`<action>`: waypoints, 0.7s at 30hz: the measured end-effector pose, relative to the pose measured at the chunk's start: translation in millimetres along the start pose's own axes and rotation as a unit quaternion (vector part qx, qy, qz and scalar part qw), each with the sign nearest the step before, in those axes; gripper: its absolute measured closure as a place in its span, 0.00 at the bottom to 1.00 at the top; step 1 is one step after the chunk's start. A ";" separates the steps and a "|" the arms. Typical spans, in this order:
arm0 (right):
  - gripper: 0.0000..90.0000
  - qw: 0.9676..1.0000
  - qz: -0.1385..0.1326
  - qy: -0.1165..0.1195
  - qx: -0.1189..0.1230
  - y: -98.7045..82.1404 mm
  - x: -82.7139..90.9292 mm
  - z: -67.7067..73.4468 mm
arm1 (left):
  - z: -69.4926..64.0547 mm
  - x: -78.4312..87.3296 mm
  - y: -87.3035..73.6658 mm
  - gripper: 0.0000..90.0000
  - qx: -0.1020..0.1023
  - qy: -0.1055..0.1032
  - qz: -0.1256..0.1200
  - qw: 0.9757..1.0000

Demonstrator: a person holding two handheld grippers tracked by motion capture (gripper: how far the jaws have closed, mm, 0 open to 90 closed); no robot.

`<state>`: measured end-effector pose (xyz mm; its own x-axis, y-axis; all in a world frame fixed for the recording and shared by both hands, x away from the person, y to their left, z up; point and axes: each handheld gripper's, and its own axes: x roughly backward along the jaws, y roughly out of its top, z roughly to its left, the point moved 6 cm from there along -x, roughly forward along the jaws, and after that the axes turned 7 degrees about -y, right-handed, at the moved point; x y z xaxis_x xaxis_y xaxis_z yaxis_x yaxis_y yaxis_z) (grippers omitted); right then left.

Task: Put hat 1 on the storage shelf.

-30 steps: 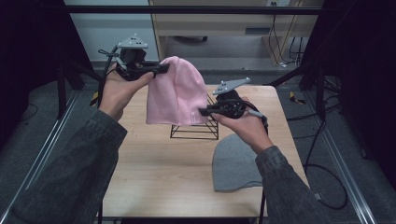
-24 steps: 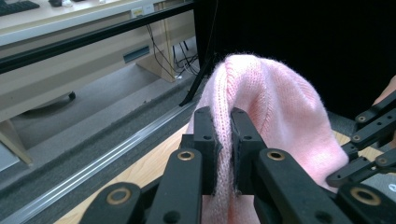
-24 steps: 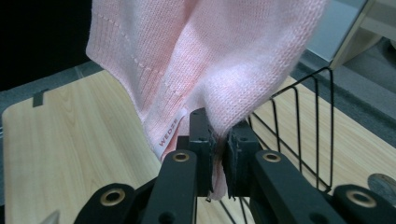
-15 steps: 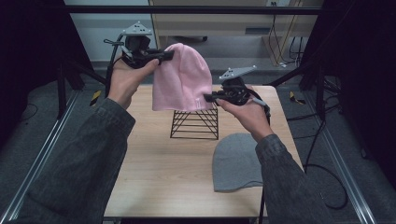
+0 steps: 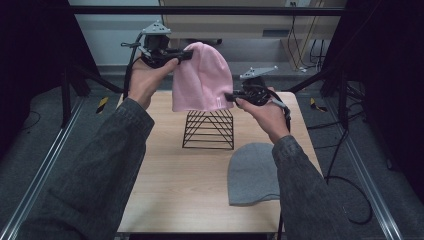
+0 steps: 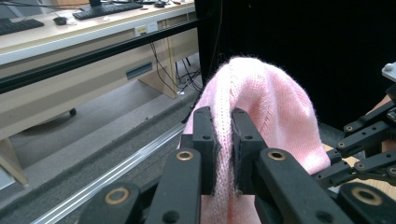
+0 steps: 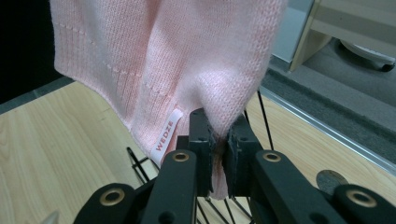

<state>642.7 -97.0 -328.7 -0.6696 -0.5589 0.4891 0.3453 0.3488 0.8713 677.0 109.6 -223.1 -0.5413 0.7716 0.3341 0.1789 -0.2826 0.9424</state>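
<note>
Hanging between them, the pink beanie (image 5: 202, 77) is clamped by the left gripper (image 5: 187, 53) and right gripper (image 5: 229, 97) above the wire rack (image 5: 209, 129).

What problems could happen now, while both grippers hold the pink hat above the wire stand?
The right gripper pinches only a small fold at the hem of the pink hat, so the knit might slip out. The hat hangs close over the wire stand and could snag on it. The left gripper also holds just a thin fold.

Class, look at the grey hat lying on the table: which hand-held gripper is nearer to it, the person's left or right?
Right. The right hand-held gripper grips the pink hat just beyond the grey hat; the left hand-held gripper grips it higher, across the table.
</note>
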 end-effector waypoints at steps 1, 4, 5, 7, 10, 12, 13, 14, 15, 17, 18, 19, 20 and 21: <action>0.92 1.000 0.000 -0.002 0.000 -1.1 -1.0 -1.2 | 0.1 -2.1 -0.5 0.91 0.000 -0.003 -0.001 1.000; 0.92 1.000 0.006 -0.006 -0.001 -4.8 -4.6 -3.8 | 1.4 -8.6 -3.1 0.91 -0.007 0.000 0.003 1.000; 0.92 1.000 0.008 -0.007 -0.002 -6.2 -5.6 -4.3 | 1.7 -10.7 -4.6 0.91 -0.005 -0.001 0.006 1.000; 0.92 1.000 0.012 -0.006 -0.003 -9.4 -8.0 -4.5 | 1.4 -14.6 -7.6 0.91 -0.003 -0.004 0.007 1.000; 0.92 1.000 0.020 -0.009 0.002 -15.3 -10.6 -4.9 | 0.9 -18.6 -11.9 0.91 -0.005 -0.004 0.011 1.000; 0.92 1.000 0.023 -0.010 0.004 -18.8 -11.9 -5.5 | 0.6 -19.8 -13.5 0.91 -0.005 -0.005 0.012 1.000; 0.92 1.000 0.025 -0.012 0.005 -20.3 -12.3 -5.8 | -0.3 -21.7 -16.4 0.91 -0.006 -0.005 0.014 1.000; 0.92 1.000 0.023 -0.014 0.005 -21.5 -12.6 -6.2 | -0.7 -22.7 -17.8 0.91 -0.006 -0.005 0.014 1.000; 0.92 1.000 0.024 -0.015 0.004 -22.9 -12.4 -6.1 | -0.7 -22.7 -17.8 0.91 -0.006 -0.005 0.014 1.000; 0.91 1.000 0.023 -0.018 0.004 -26.1 -12.0 -6.5 | -2.7 -24.8 -21.4 0.91 -0.007 -0.007 0.013 1.000; 0.91 1.000 0.023 -0.018 0.005 -27.9 -12.1 -6.7 | -3.8 -25.8 -22.5 0.91 -0.008 -0.007 0.014 1.000; 0.91 1.000 0.024 -0.020 0.006 -29.6 -11.9 -6.5 | -3.8 -25.8 -22.5 0.91 -0.008 -0.007 0.014 1.000; 0.91 1.000 0.023 -0.020 0.008 -31.1 -11.9 -6.7 | -5.6 -27.0 -24.6 0.91 -0.013 -0.006 0.013 1.000; 0.91 1.000 0.023 -0.019 0.008 -32.7 -11.9 -6.5 | -6.3 -27.5 -26.1 0.91 -0.015 -0.006 0.014 1.000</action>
<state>643.7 -106.7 -362.7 -0.6781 -0.5122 0.5271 0.3660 0.3867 0.8465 682.0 92.1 -257.0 -0.5257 0.7703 0.3610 0.1697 -0.3209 0.9318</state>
